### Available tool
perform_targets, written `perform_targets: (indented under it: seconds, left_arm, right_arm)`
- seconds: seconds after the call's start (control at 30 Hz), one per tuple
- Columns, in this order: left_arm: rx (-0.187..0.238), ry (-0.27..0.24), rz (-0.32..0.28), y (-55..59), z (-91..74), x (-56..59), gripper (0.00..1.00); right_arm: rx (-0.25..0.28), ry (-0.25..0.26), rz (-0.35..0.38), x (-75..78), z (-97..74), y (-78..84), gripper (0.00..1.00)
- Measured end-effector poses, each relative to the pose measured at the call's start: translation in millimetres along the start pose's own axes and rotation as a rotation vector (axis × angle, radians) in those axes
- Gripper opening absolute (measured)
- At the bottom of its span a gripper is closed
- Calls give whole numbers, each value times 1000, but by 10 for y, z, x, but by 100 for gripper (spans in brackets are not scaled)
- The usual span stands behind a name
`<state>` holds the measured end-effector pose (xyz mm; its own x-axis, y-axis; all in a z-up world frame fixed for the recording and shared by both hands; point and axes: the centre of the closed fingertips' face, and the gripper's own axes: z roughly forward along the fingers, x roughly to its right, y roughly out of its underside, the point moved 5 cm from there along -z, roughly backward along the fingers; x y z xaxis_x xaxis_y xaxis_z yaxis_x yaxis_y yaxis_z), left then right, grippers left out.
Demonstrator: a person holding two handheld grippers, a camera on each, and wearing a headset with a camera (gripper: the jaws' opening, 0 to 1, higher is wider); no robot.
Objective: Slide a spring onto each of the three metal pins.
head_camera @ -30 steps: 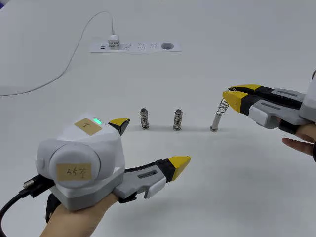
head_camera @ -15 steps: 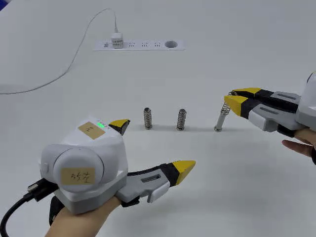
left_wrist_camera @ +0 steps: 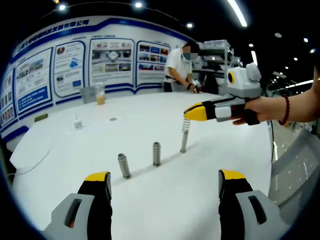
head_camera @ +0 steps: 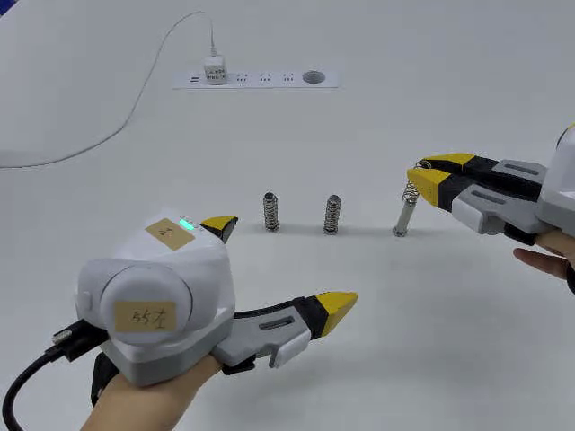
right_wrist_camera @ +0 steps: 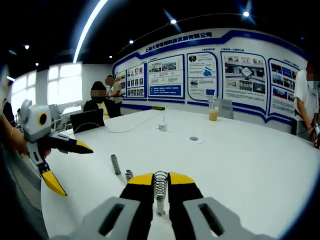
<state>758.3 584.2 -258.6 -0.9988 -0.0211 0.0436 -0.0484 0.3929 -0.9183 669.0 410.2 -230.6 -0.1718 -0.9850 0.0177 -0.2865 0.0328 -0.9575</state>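
The jaws of the right gripper (head_camera: 422,177) are clamped on the spring (right_wrist_camera: 160,184), whose lower end sits over the third pin (head_camera: 401,220) just below them. The pin leans slightly, so I think the push must follow its long axis downward. The left gripper (head_camera: 280,262), jaws apart, is farther away.

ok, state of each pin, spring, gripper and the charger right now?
left pin: upright, first spring seated on it
middle pin: upright, second spring seated on it
right pin: standing, shaft bare below its top
third spring: on the right pin's top, not yet slid down
right gripper: shut on third spring
left gripper: open, holding nothing
charger: plugged into power strip
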Motion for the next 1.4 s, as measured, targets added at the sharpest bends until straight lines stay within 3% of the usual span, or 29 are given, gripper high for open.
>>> perform_targets:
  seconds: [0.37,1.4]
  left_arm:
    - [1,0,1,-5,-3,-6,90]
    - [-1,-18,4,-6,-8,-35,90]
  right_arm:
    - [-26,-2,-47,-21,18,30,11]
    - [-111,2,-14,-26,142,390,11]
